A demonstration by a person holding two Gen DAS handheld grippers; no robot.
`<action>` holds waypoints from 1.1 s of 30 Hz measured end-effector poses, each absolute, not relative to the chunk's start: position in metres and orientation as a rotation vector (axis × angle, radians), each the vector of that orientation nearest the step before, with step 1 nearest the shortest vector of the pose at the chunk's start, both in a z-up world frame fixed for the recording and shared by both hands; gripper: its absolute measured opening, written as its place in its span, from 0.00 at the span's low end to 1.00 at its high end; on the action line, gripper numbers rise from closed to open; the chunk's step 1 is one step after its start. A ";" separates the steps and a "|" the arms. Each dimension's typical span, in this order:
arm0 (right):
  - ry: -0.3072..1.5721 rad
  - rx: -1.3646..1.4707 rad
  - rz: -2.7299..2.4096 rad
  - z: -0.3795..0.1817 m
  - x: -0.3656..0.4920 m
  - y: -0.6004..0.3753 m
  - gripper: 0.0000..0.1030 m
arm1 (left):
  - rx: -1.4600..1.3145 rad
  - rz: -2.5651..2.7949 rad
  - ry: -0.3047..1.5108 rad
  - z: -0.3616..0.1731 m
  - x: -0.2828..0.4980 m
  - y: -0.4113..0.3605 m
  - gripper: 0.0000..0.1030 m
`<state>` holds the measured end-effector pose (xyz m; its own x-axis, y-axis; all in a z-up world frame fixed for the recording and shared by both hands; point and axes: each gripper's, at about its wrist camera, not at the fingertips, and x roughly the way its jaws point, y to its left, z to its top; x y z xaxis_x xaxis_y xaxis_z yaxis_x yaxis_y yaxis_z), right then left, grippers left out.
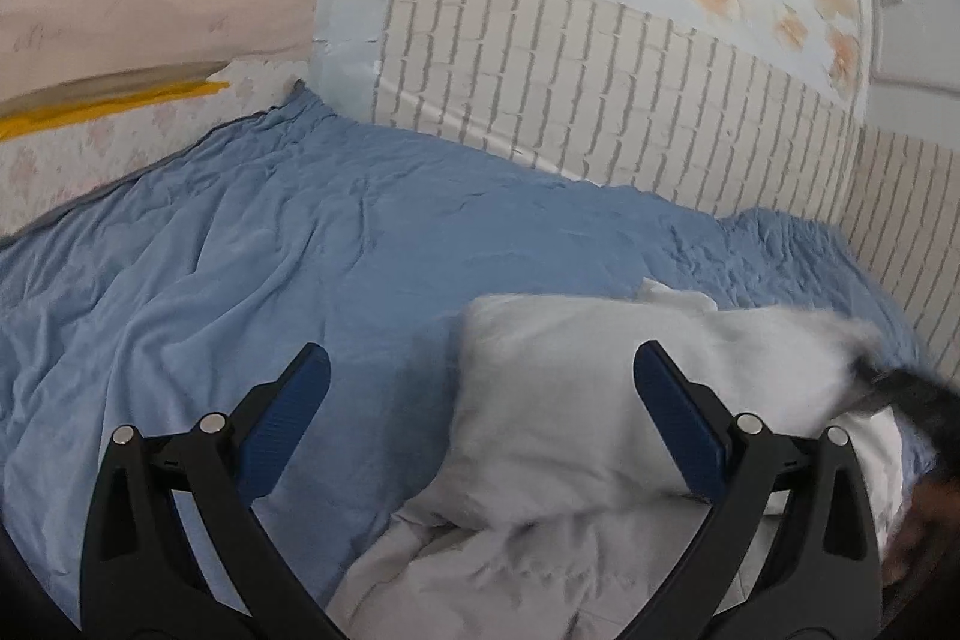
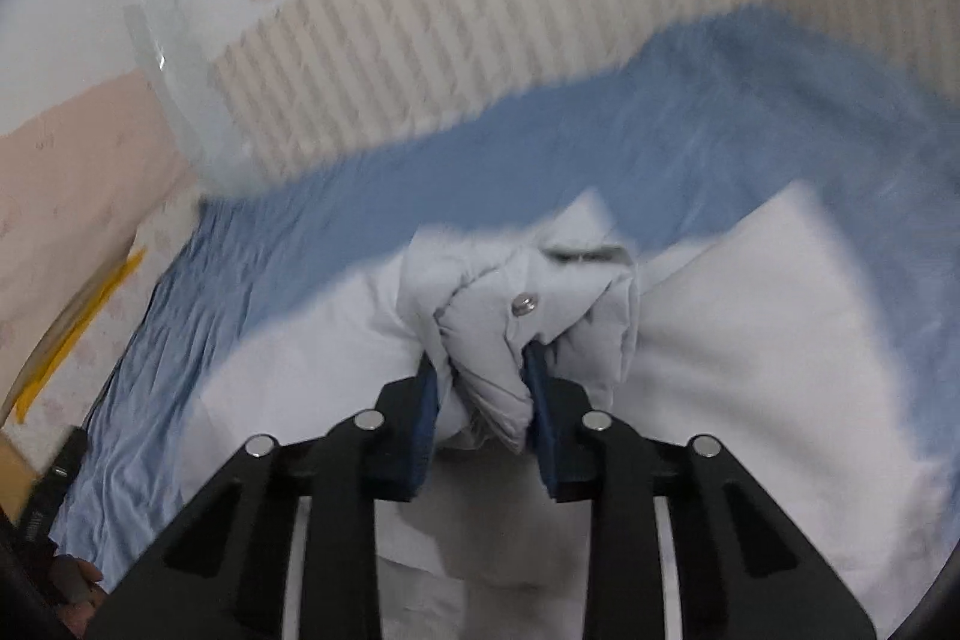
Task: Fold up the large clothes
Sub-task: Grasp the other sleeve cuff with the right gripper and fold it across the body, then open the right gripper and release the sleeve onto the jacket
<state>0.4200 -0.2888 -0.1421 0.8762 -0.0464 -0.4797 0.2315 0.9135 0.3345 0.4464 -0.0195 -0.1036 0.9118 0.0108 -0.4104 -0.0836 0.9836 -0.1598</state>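
Observation:
A pale grey-white padded garment (image 1: 576, 400) lies on a blue bed sheet (image 1: 270, 250), partly doubled over itself. My left gripper (image 1: 480, 364) is open above its left edge, with nothing between the blue pads. The other gripper appears blurred at the garment's right edge (image 1: 900, 388). In the right wrist view my right gripper (image 2: 480, 376) is shut on a bunched fold of the same garment (image 2: 750, 316), which has a metal snap (image 2: 524, 305). The view is blurred by motion.
The bed stands against a wall with white brick-pattern panels (image 1: 600, 100) and flower stickers. A pink floral mattress side with a yellow strip (image 1: 108, 106) shows at the left. The blue sheet (image 2: 540, 148) spreads wide to the left and far side.

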 end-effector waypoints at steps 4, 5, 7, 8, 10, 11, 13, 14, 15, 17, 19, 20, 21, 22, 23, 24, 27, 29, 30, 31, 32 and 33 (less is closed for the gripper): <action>0.467 0.401 -0.273 -0.130 0.364 -0.339 0.31 | -0.162 -0.001 0.441 -0.105 0.442 -0.045 0.97; 0.497 0.398 -0.298 -0.134 0.356 -0.349 0.34 | -0.140 -0.015 0.449 -0.107 0.441 -0.055 0.97; 0.549 0.386 -0.354 -0.141 0.346 -0.360 0.50 | -0.074 -0.039 0.461 -0.114 0.440 -0.077 0.97; 0.545 0.381 -0.415 -0.144 0.335 -0.361 0.52 | -0.052 -0.049 0.466 -0.117 0.439 -0.085 0.97; 0.508 0.371 -0.486 -0.144 0.317 -0.360 0.81 | -0.010 -0.076 0.487 -0.124 0.438 -0.102 0.97; 0.479 0.371 -0.486 -0.141 0.306 -0.358 0.85 | 0.009 -0.079 0.493 -0.128 0.437 -0.108 0.97; 0.448 0.345 -0.457 -0.135 0.294 -0.349 0.86 | 0.060 -0.074 0.486 -0.130 0.434 -0.122 0.97; 0.436 0.319 -0.445 -0.132 0.290 -0.342 0.86 | 0.075 -0.072 0.476 -0.128 0.431 -0.126 0.97; 0.419 0.287 -0.429 -0.128 0.284 -0.335 0.86 | 0.088 -0.070 0.460 -0.126 0.428 -0.130 0.97; 0.401 0.262 -0.423 -0.124 0.280 -0.324 0.88 | 0.082 -0.072 0.434 -0.116 0.421 -0.133 0.97; 0.392 0.275 -0.419 -0.121 0.270 -0.320 0.89 | 0.051 -0.073 0.425 -0.111 0.412 -0.128 0.97; 0.387 0.291 -0.408 -0.120 0.267 -0.321 0.89 | 0.018 -0.075 0.424 -0.106 0.407 -0.124 0.97; 0.386 0.297 -0.401 -0.120 0.266 -0.319 0.89 | -0.016 -0.079 0.421 -0.101 0.401 -0.119 0.97; 0.385 0.294 -0.388 -0.119 0.263 -0.315 0.89 | -0.042 -0.078 0.416 -0.098 0.396 -0.116 0.97; 0.385 0.286 -0.375 -0.118 0.260 -0.312 0.89 | -0.063 -0.075 0.407 -0.094 0.388 -0.112 0.97; 0.385 0.275 -0.359 -0.118 0.259 -0.308 0.89 | -0.067 -0.072 0.399 -0.092 0.384 -0.111 0.97; 0.386 0.243 -0.349 -0.118 0.248 -0.296 0.89 | -0.046 -0.039 0.395 -0.093 0.363 -0.106 0.97; 0.388 0.240 -0.346 -0.120 0.236 -0.289 0.89 | -0.041 -0.032 0.402 -0.092 0.344 -0.099 0.97; 0.392 0.236 -0.343 -0.121 0.231 -0.286 0.89 | -0.038 -0.033 0.403 -0.090 0.337 -0.095 0.97; 0.401 0.226 -0.336 -0.122 0.224 -0.281 0.89 | -0.033 -0.044 0.404 -0.090 0.328 -0.091 0.97; 0.410 0.213 -0.326 -0.123 0.217 -0.275 0.89 | -0.015 -0.077 0.406 -0.087 0.317 -0.086 0.97; 0.414 0.200 -0.317 -0.124 0.210 -0.270 0.89 | 0.010 -0.096 0.403 -0.085 0.309 -0.084 0.97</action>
